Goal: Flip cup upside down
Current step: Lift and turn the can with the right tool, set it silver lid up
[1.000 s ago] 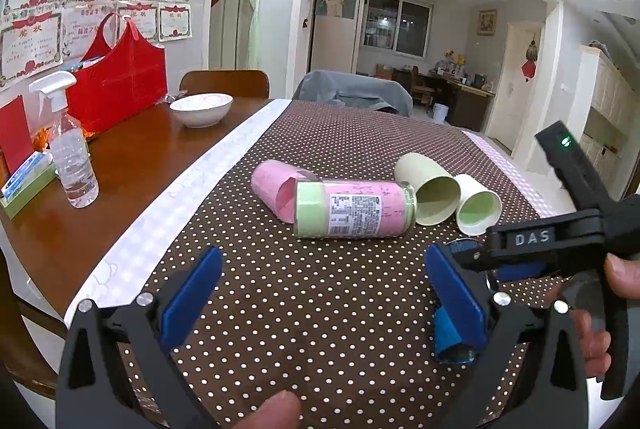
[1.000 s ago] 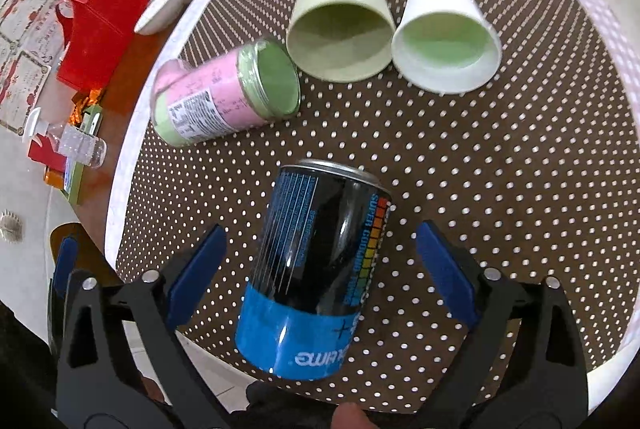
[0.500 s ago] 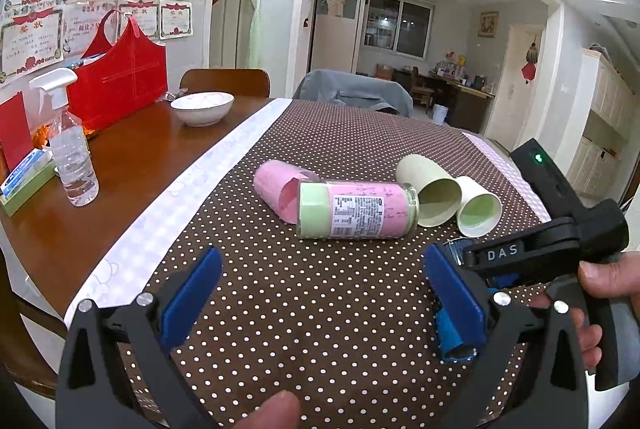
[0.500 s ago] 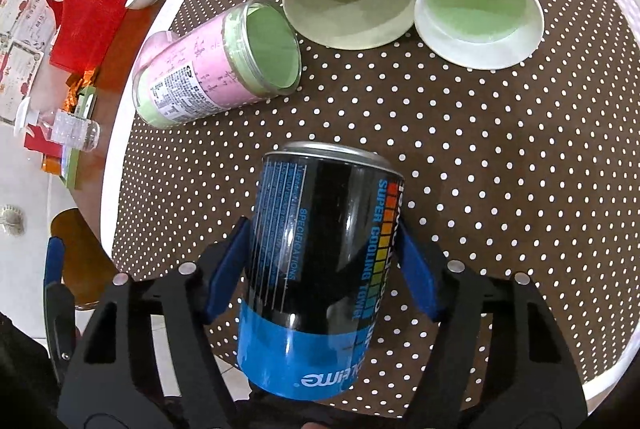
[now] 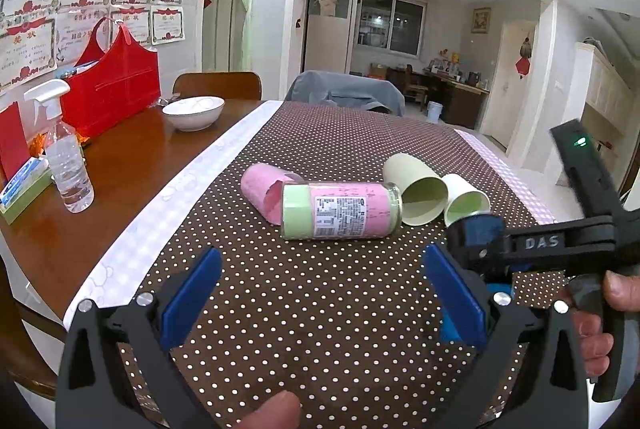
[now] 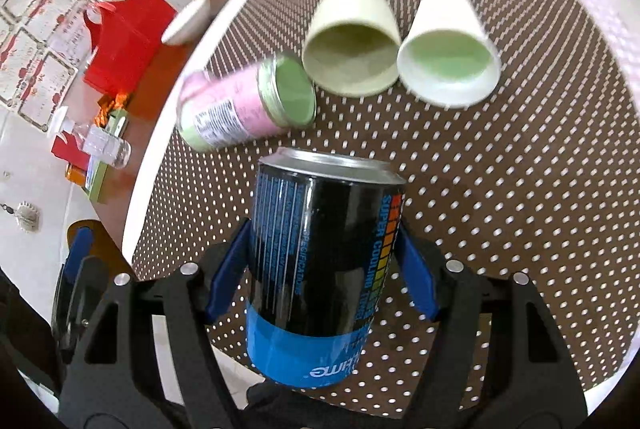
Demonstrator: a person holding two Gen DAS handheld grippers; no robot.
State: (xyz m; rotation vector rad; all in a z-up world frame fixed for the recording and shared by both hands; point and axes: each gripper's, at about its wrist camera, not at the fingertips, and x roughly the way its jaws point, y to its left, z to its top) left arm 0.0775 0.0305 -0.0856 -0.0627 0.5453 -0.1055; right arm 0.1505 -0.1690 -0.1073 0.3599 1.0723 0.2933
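Observation:
My right gripper (image 6: 322, 277) is shut on a black-and-blue can-shaped cup (image 6: 320, 261) and holds it tilted above the dotted tablecloth (image 6: 500, 169). In the left wrist view the right gripper (image 5: 476, 241) shows at the right, mostly hiding the cup, whose blue end (image 5: 450, 329) peeks out below. My left gripper (image 5: 320, 297) is open and empty over the cloth near the table's front edge. A pink-and-green jar (image 5: 340, 211) (image 6: 244, 105), a pale green cup (image 5: 414, 189) (image 6: 352, 45) and a white cup (image 5: 466, 203) (image 6: 448, 53) lie on their sides beyond.
A pink cup (image 5: 266, 191) lies behind the jar. On the bare wooden table (image 5: 120, 181) at left stand a spray bottle (image 5: 68, 157), a red bag (image 5: 112, 89) and a white bowl (image 5: 194, 113). Chairs stand at the far edge.
My right gripper closed on the black-and-blue cup and has lifted it off the cloth, tilting it up. The left gripper has stayed still and open.

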